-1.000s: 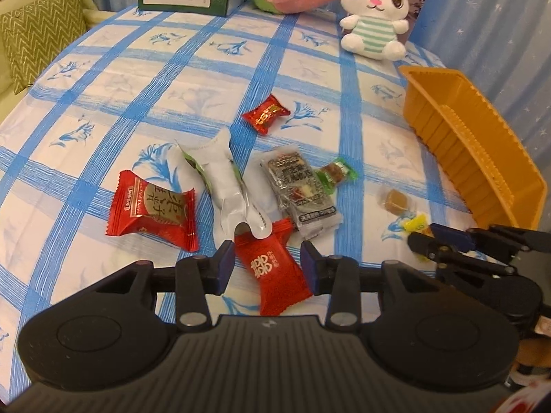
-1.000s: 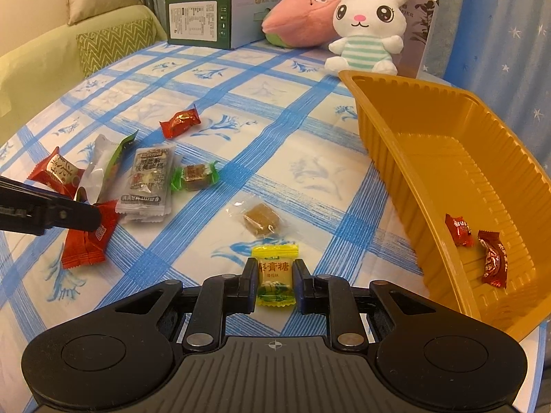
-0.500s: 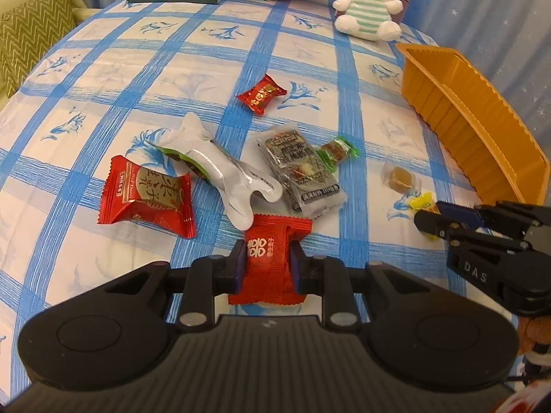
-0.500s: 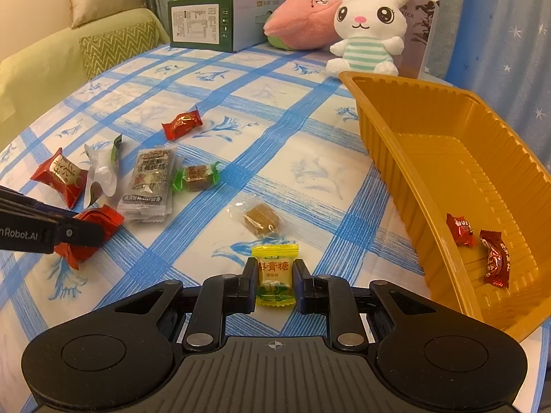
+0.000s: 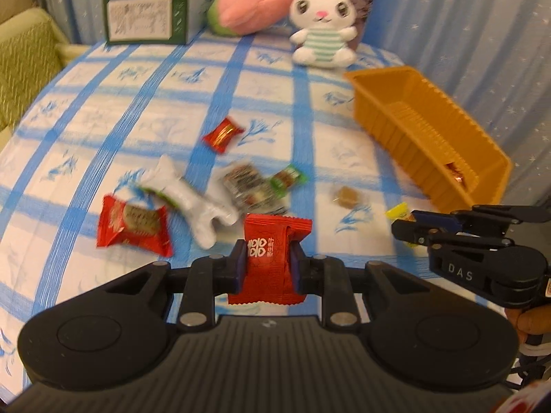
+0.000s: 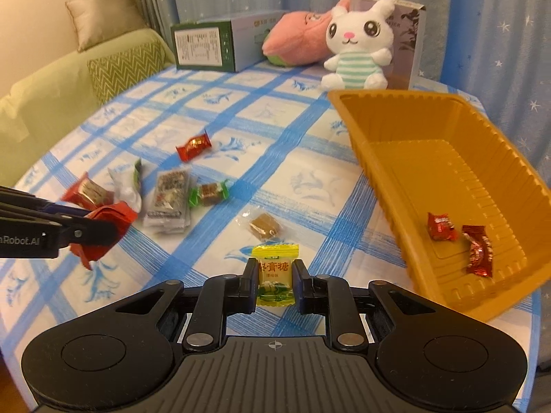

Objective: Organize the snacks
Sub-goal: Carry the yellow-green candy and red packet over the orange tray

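The left gripper (image 5: 268, 261) clamps a red foil snack packet (image 5: 273, 251) in its jaws; the right gripper (image 6: 275, 277) pinches a yellow wrapped candy (image 6: 275, 272) beside the ribbed orange plastic tray (image 6: 482, 186).

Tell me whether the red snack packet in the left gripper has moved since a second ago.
Yes. The red snack packet, clamped in the left gripper, has left the tablecloth beside the white packet and now hangs raised above it.

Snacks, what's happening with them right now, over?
Left claw shut on red packet. Right claw shut on yellow candy. Orange tray holds two red candies. Nothing blocking the tray.
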The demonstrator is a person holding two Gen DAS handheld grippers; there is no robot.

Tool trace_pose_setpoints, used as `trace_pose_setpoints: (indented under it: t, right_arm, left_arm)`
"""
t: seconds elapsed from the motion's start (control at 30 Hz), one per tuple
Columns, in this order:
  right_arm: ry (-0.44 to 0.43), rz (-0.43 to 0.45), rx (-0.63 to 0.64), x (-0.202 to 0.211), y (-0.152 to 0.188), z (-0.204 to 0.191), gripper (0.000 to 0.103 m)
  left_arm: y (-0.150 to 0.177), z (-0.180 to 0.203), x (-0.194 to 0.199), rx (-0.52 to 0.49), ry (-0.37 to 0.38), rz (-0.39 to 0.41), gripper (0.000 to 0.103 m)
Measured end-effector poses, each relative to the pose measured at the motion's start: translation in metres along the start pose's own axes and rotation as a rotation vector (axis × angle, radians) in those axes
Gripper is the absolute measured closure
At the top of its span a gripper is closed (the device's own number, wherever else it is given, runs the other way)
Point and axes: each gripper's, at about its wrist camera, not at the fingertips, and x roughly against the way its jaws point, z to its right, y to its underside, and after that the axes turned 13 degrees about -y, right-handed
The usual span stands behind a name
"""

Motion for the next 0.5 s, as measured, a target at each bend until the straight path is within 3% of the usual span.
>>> trace_pose_setpoints:
  t: [0.5]
  right_arm:
    - [0.058, 0.162, -0.088, 0.089, -0.015, 0.036, 0.082]
  left_arm:
    - [-0.047, 0.091, 0.027, -0.138, 0.164, 0.135, 0.08]
